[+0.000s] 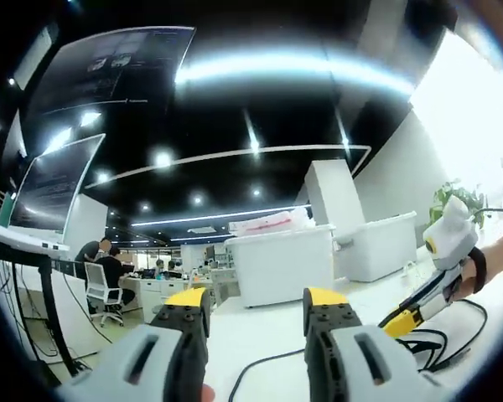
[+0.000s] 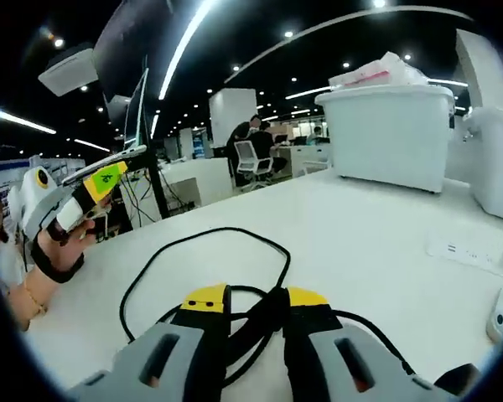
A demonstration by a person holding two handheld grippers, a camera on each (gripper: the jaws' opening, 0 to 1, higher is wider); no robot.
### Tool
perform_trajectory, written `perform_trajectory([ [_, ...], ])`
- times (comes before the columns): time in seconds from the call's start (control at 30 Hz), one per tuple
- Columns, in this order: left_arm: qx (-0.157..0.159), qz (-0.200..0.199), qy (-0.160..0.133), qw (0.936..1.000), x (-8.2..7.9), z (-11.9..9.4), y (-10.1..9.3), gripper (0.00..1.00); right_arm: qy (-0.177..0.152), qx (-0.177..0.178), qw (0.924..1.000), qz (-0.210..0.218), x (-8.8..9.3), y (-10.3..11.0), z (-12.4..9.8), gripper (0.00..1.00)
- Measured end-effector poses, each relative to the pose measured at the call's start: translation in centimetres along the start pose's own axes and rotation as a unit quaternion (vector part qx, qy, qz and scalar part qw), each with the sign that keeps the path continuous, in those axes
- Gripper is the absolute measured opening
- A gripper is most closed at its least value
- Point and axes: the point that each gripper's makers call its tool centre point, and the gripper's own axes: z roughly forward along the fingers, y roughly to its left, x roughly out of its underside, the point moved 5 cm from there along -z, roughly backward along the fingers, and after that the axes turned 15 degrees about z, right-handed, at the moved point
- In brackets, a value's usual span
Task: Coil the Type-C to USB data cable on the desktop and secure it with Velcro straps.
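Black data cable (image 2: 235, 243) loose on white desktop (image 2: 360, 226), bundled part pinched between right gripper (image 2: 256, 306) jaws. Left gripper (image 1: 256, 306) lifted, parted, holding nothing. Better: gather even loops beside the pinch, no kinks.

Left tool (image 1: 256, 322) open above white desk (image 1: 260, 322) (right tool (image 1: 402, 318) beside cable (image 1: 440, 335)).

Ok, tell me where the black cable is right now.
In the right gripper view the black cable lies looped on the white desk, its near end between the right tongs, which look shut on it.
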Motion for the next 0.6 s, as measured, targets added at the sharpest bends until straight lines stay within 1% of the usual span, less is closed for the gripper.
perform_trajectory([
  [0.07, 0.004, 0.005, 0.000, 1.0000, -0.1, -0.1, -0.3, 0.46, 0.011, 0.017, 0.9994, -0.029, 0.2, -0.3, 0.5, 0.20],
  [0.13, 0.007, 0.010, -0.001, 0.9999, -0.2, -0.1, -0.6, 0.46, 0.008, 0.032, 0.9980, -0.054, -0.1, -0.4, 0.9, 0.16],
  [0.17, 0.010, 0.014, -0.002, 0.9999, -0.3, 0.0, -0.7, 0.46, 0.010, 0.024, 0.9986, -0.045, -0.1, -0.1, 1.1, 0.13],
  [0.23, 0.013, 0.019, -0.003, 0.9997, -0.4, 0.0, -0.9, 0.46, 0.014, 0.025, 0.9987, -0.043, 0.0, 0.1, 1.3, 0.10],
  [0.37, 0.018, 0.031, -0.002, 0.9994, -0.4, 0.2, -1.1, 0.46, 0.021, 0.016, 0.9980, -0.057, 0.4, 0.6, 1.2, 0.04],
  [0.47, 0.024, 0.029, 0.003, 0.9993, -0.3, 0.0, -1.5, 0.46, 0.021, 0.008, 0.9973, -0.070, 0.6, 0.9, 0.9, 0.02],
  [0.53, 0.030, 0.030, 0.003, 0.9991, -0.3, -0.1, -1.9, 0.46, 0.024, 0.005, 0.9968, -0.076, 0.5, 0.9, 0.5, 0.02],
  [0.6, 0.035, 0.033, 0.002, 0.9988, -0.3, -0.2, -2.2, 0.46, 0.021, 0.000, 0.9956, -0.091, 0.3, 0.9, -0.1, 0.02],
])
